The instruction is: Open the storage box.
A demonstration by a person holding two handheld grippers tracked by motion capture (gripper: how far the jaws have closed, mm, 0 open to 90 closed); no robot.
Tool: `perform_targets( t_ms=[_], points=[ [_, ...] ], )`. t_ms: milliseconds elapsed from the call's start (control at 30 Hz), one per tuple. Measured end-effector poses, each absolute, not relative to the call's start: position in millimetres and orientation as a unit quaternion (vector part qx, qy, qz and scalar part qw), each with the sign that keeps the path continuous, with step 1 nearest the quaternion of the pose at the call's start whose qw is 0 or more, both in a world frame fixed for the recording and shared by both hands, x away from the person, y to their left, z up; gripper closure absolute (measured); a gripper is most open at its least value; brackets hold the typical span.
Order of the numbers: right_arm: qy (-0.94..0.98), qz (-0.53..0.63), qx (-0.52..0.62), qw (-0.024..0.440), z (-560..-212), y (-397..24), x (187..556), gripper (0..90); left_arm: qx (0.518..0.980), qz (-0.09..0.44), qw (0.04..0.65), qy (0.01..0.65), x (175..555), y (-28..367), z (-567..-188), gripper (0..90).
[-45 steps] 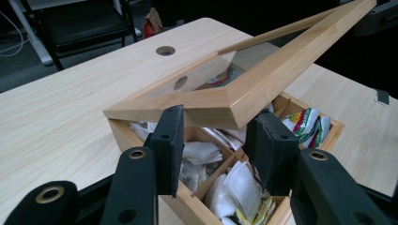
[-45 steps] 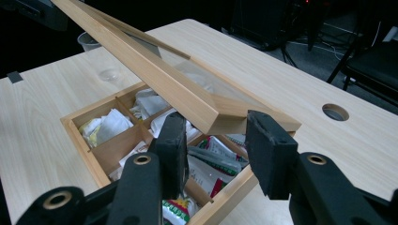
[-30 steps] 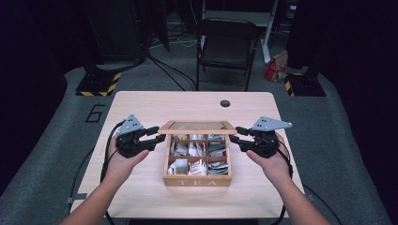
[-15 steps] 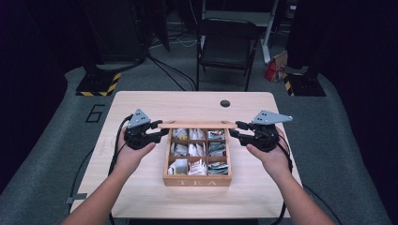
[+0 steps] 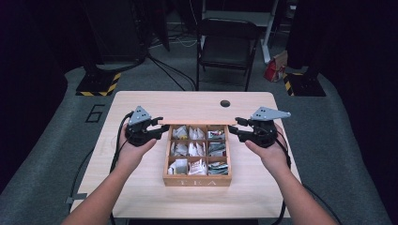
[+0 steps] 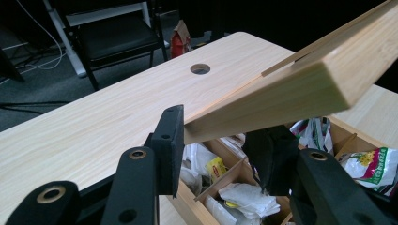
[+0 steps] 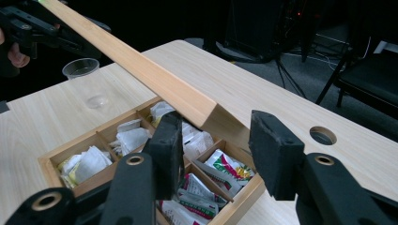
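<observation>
Left fingers clamp one end of the lid; right fingers, just opening, stand apart around its other end, box beneath

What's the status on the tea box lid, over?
Left tongs shut on lid. Right tongs just opening, lid end between. Tea box open. Nothing blocking.

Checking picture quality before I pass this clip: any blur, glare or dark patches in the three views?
High view: soft and low in detail, table evenly lit, surroundings nearly black. Left gripper view: lid and near jaws slightly soft, far background dark. Right gripper view: tea box fairly sharp, jaws close to the lens blurred, no glare.
</observation>
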State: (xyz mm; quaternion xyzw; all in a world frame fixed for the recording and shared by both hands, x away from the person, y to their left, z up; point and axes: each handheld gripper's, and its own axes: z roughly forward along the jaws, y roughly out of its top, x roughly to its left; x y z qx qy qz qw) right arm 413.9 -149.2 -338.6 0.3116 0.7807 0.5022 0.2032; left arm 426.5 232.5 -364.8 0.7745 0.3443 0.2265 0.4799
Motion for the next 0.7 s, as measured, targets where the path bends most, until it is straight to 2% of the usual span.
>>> perform_targets(
  t_ms=[700],
  points=[
    [0.786, 0.481, 0.328, 0.208, -361.3, -147.1, 451.3, 52.0, 0.766, 0.224, 0.487, 0.354, 442.8, 232.0, -355.6, 58.5]
  ],
)
